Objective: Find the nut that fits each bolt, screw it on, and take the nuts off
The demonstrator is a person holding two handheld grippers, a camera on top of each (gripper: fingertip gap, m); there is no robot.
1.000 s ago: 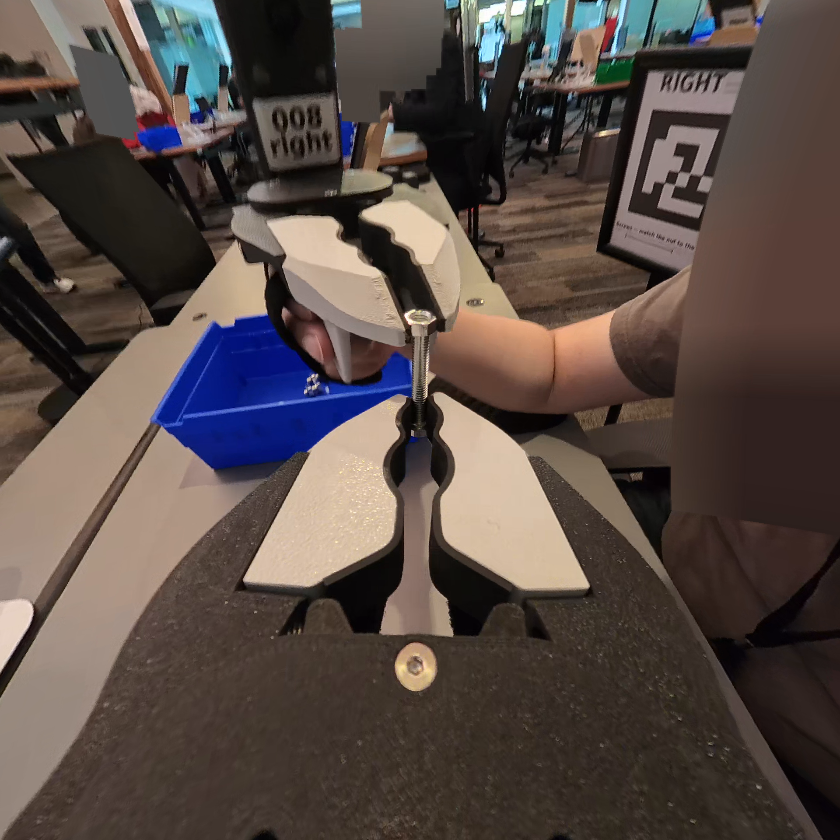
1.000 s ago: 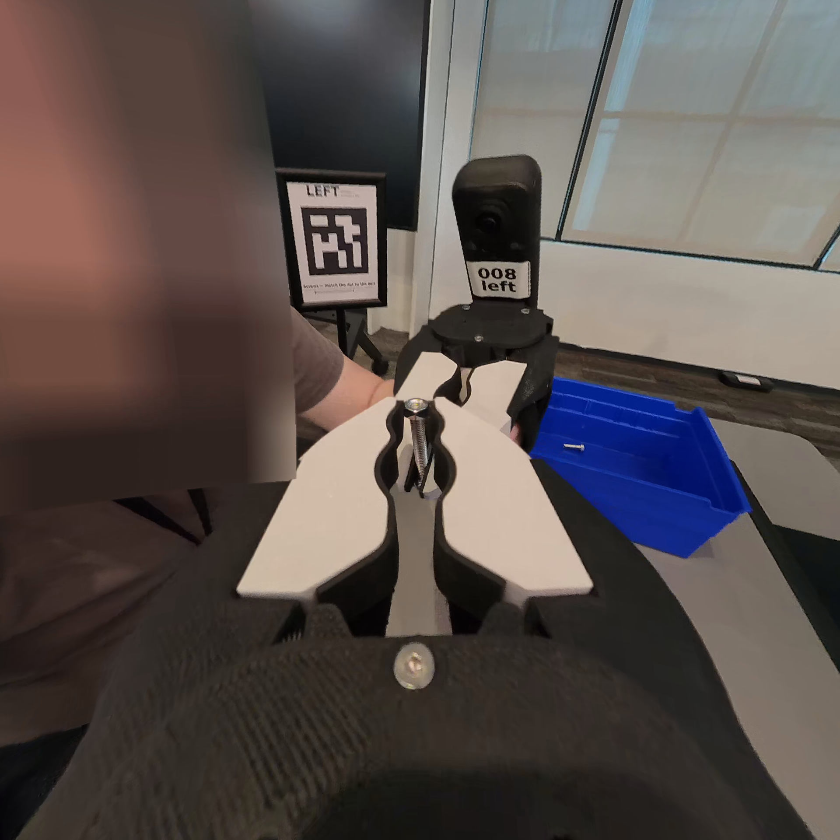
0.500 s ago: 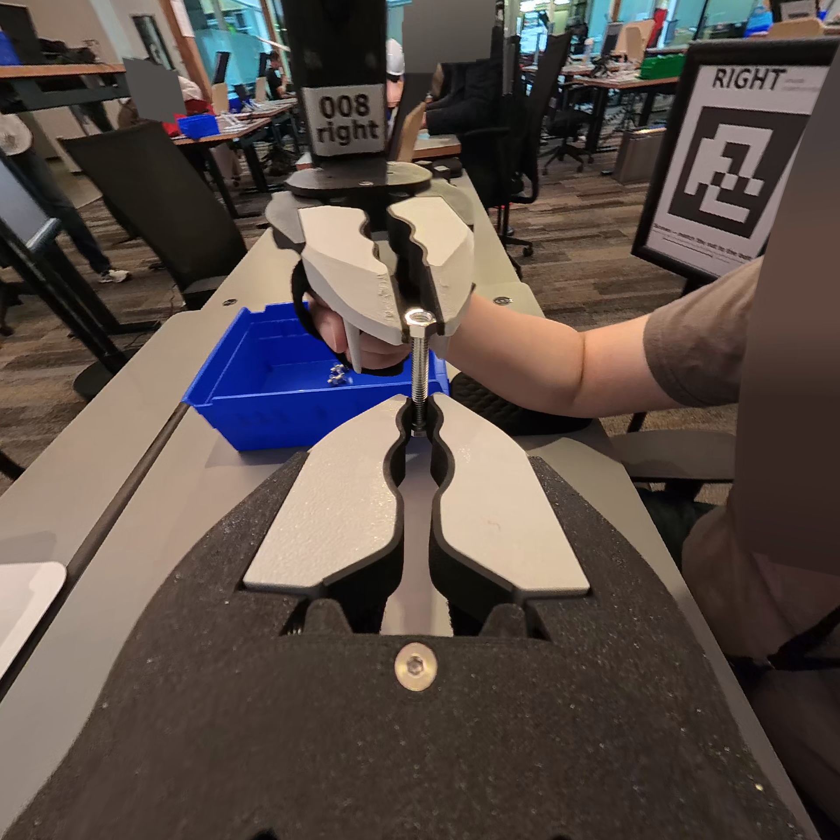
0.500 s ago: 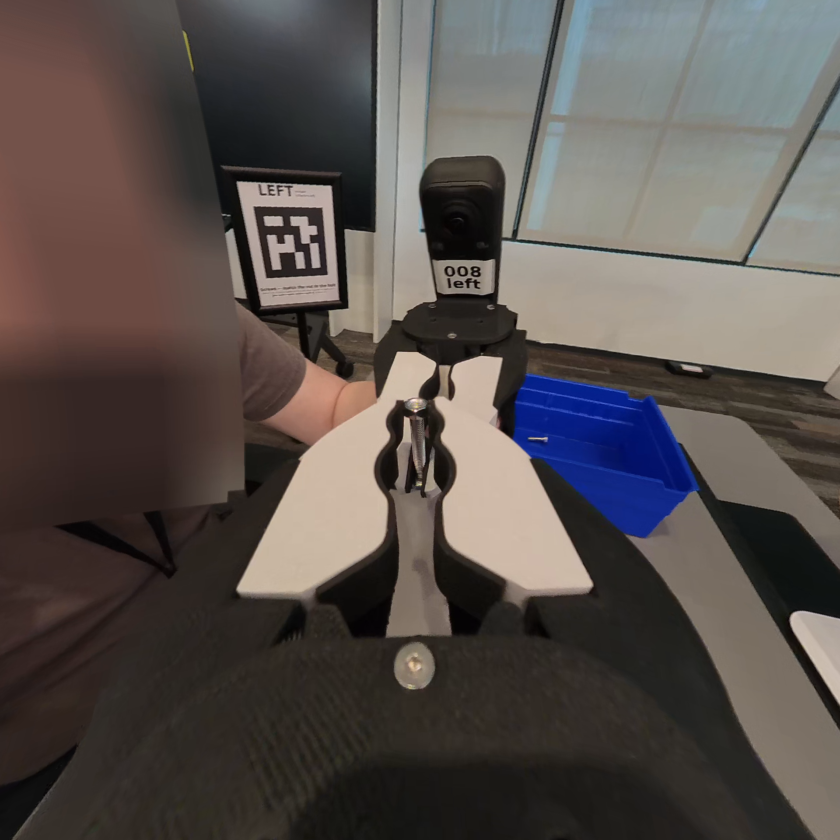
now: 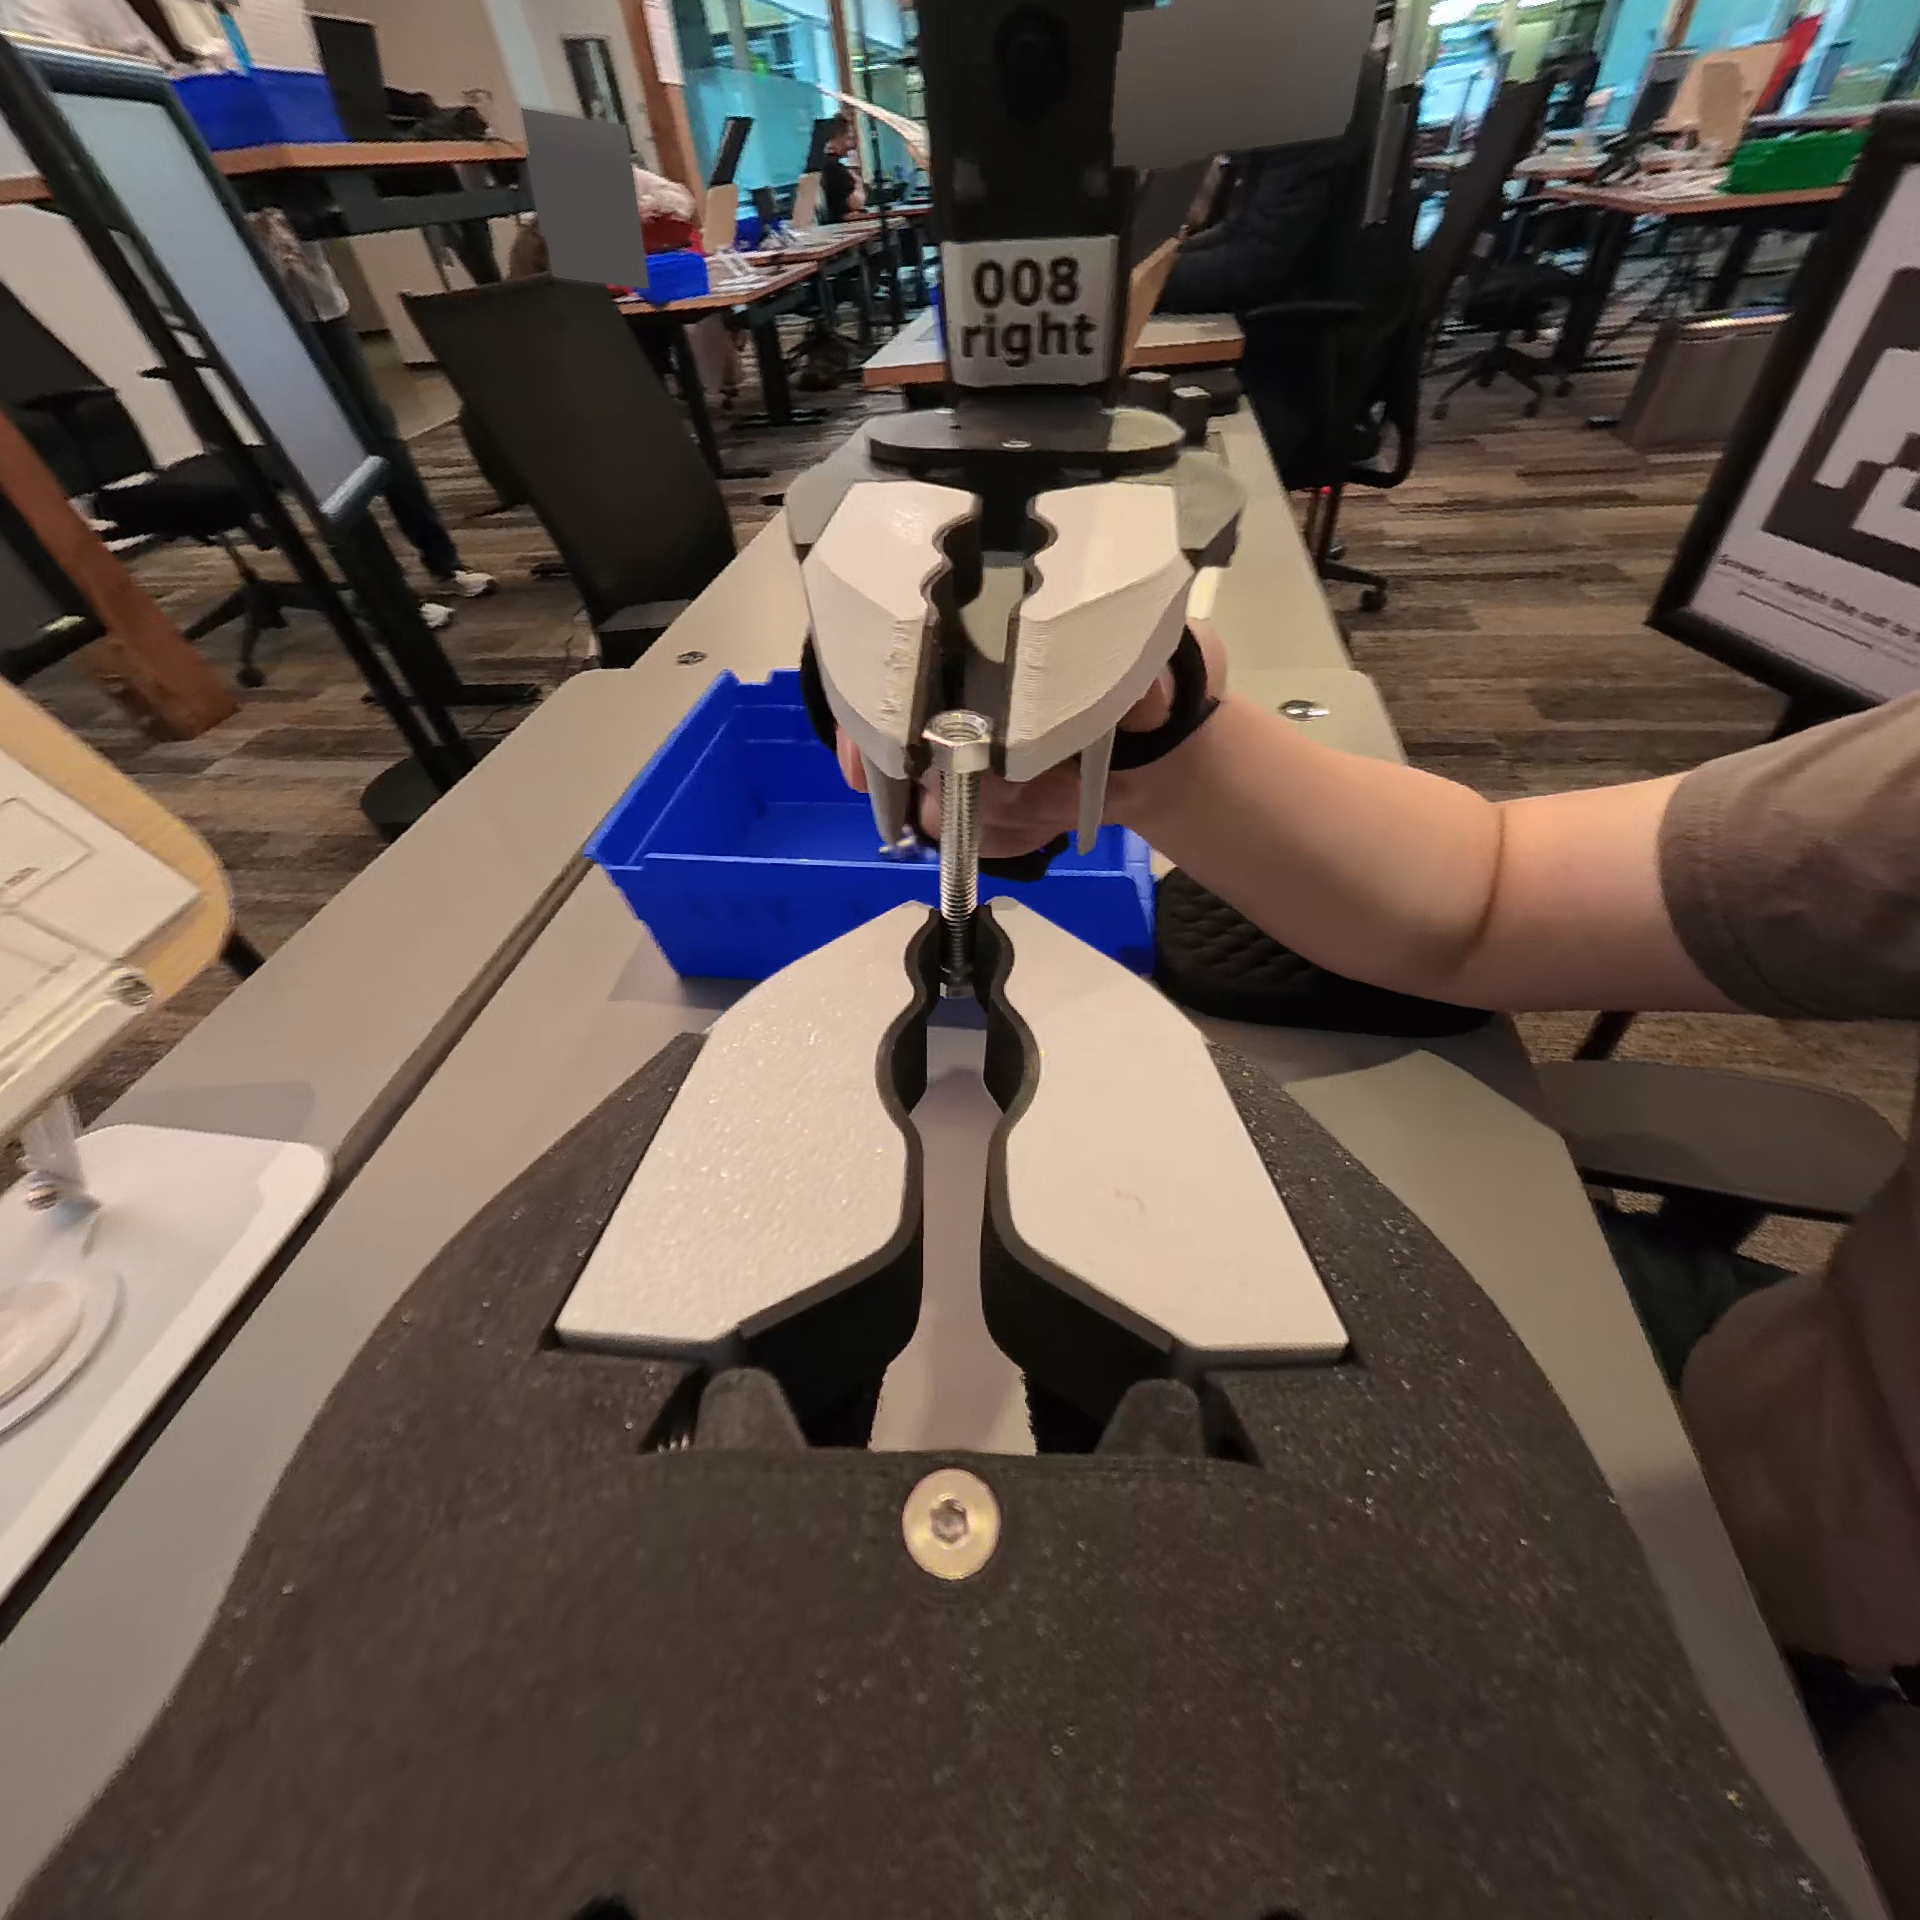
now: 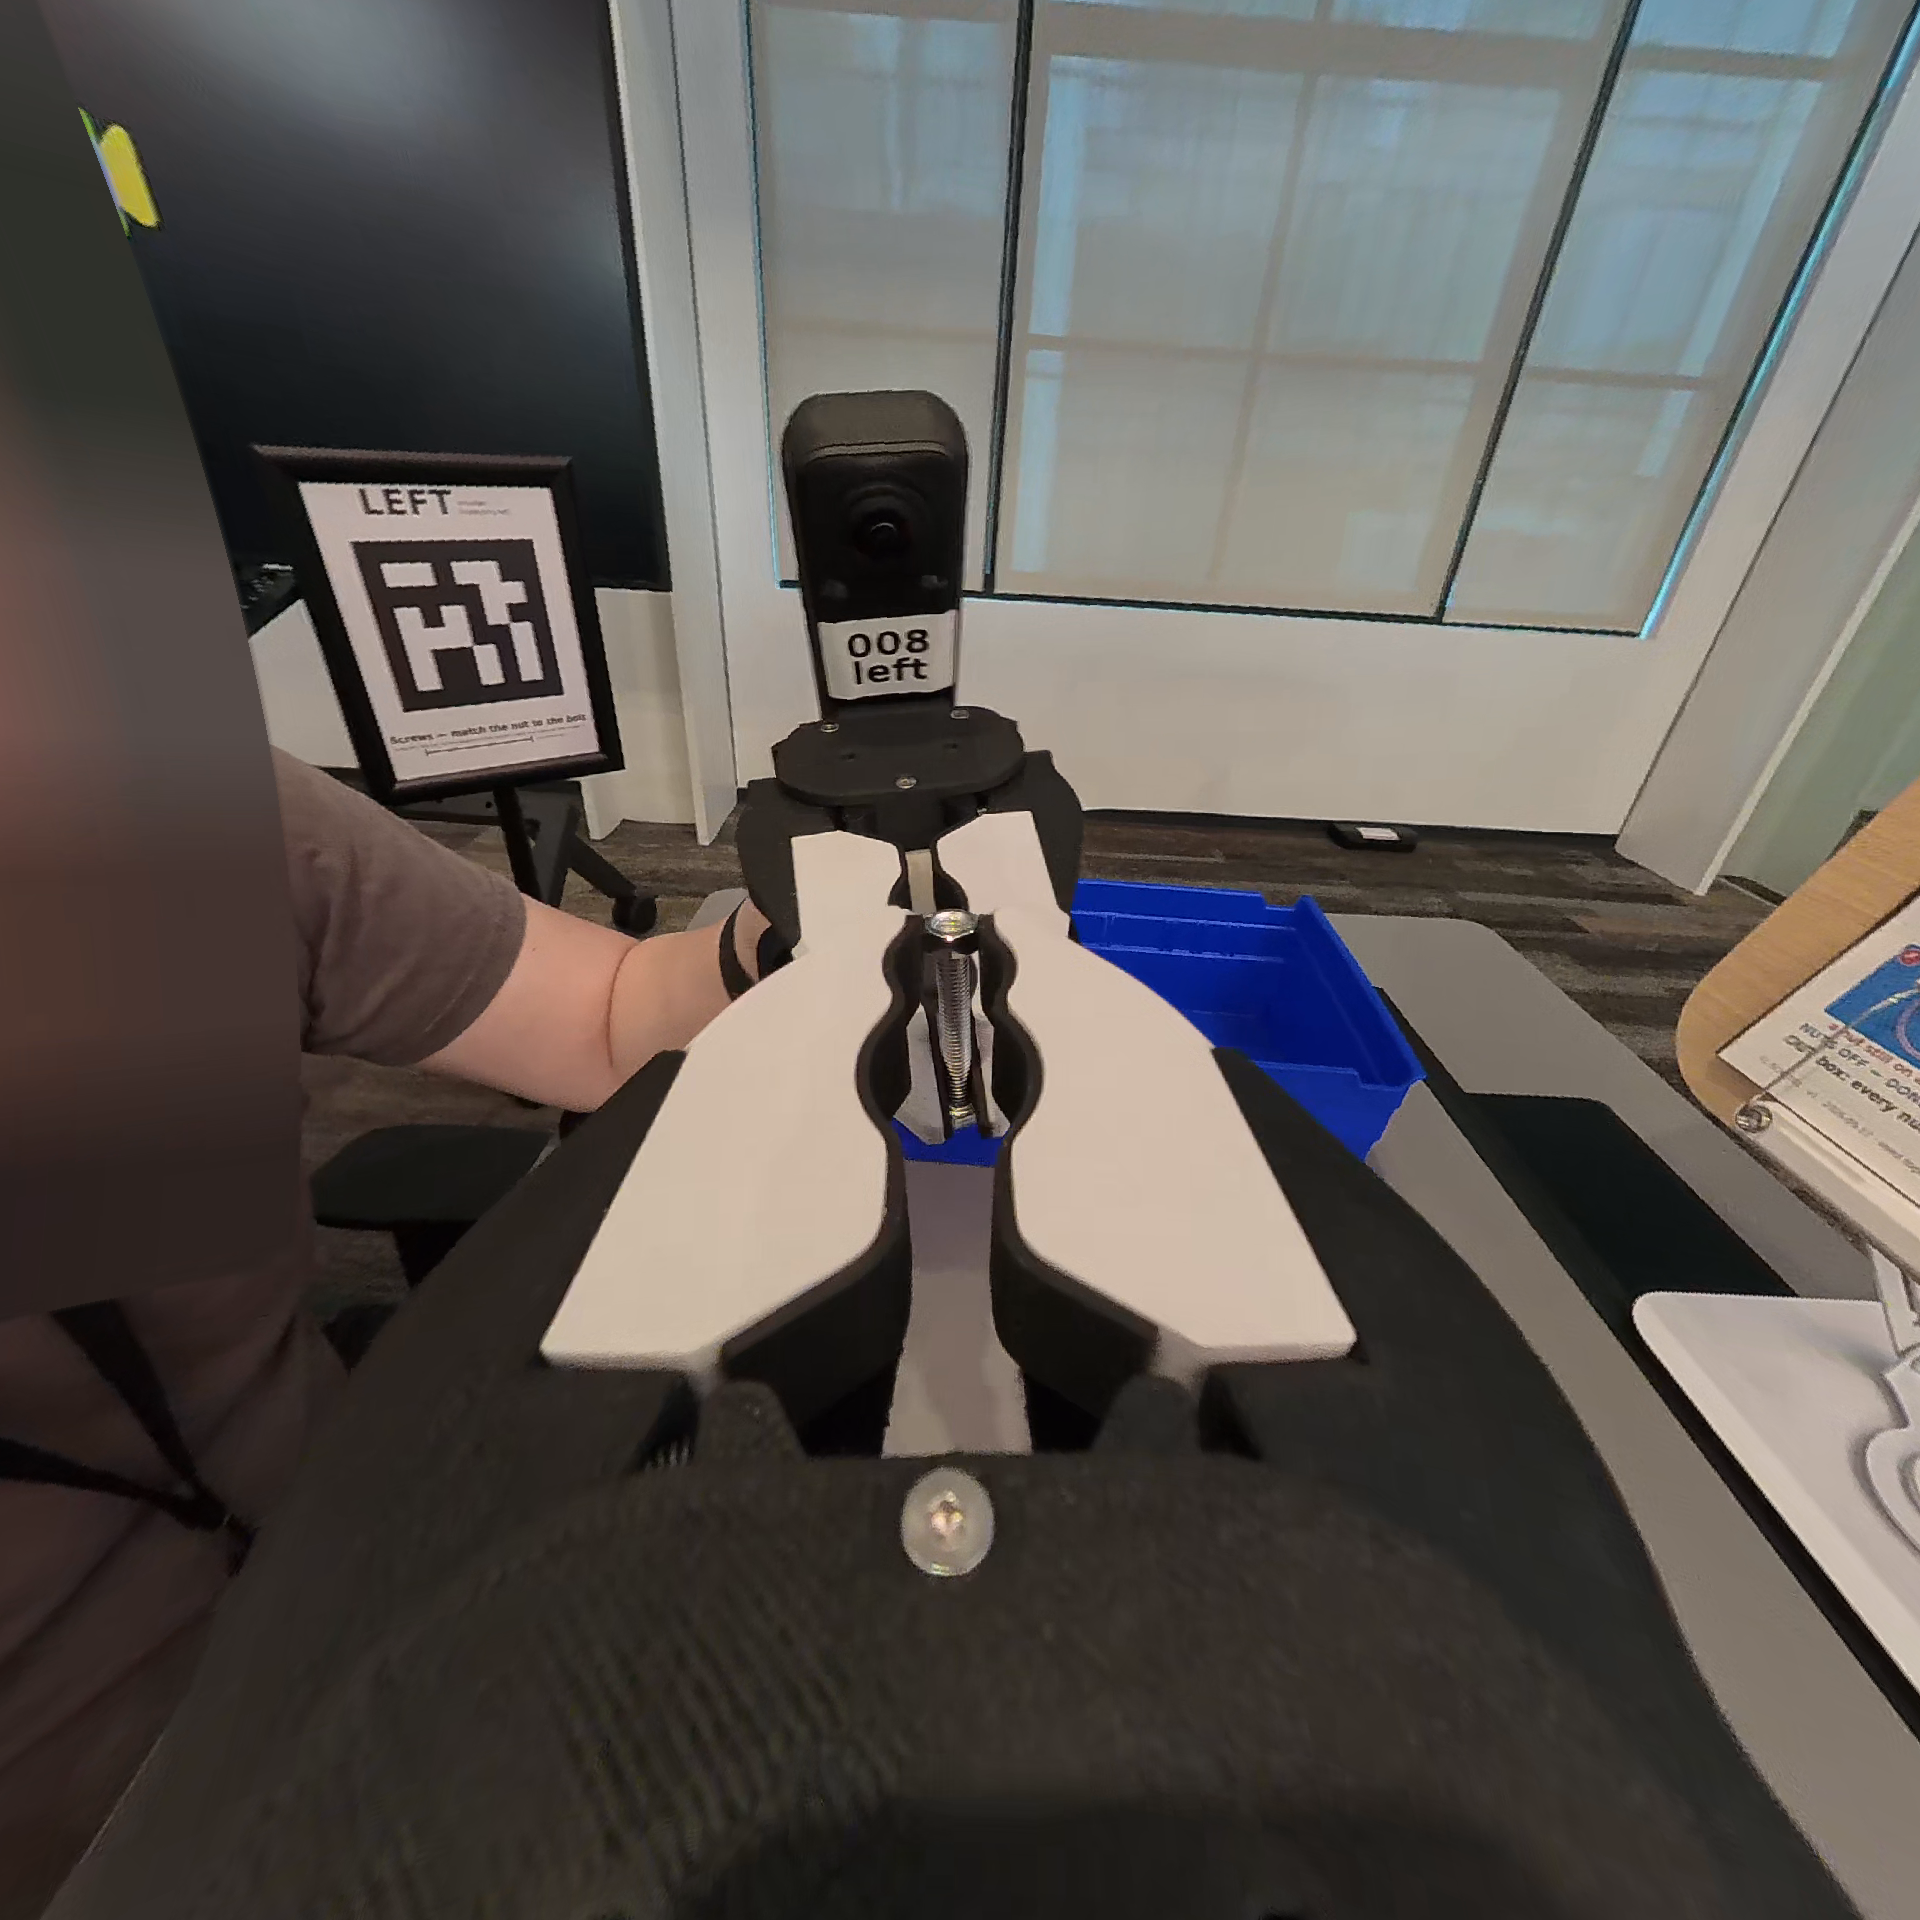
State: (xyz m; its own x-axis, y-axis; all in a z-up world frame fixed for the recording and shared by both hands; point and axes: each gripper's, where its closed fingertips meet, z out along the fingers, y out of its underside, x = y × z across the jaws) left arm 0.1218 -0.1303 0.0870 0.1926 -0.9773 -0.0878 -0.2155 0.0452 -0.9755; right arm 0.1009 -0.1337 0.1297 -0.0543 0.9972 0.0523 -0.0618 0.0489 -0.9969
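Note:
A long silver bolt (image 5: 956,852) stands upright between my two grippers. My left gripper (image 5: 956,940) is shut on the bolt's lower end. My right gripper (image 5: 961,743) comes in from the opposite side, level, and is shut on the hex nut (image 5: 958,732) at the bolt's top end. In the right wrist view my right gripper (image 6: 951,930) holds that nut (image 6: 951,928) at its tips. The bolt's shaft (image 6: 958,1023) shows through the gap between its fingers.
A blue bin (image 5: 769,831) sits on the grey table (image 5: 416,987) behind the right gripper. Another blue bin (image 6: 1247,997) sits behind the left one. A white stand with a sheet (image 5: 73,935) is at the table's side. Framed marker signs (image 6: 457,634) stand beyond. A person's arm (image 5: 1403,894) reaches across. There is about 4 cm between the tips of the two grippers.
The right gripper has rolled from tilted to level around the bolt's top. Both grippers have swung together, which brings the white stand into view. Both grips hold.

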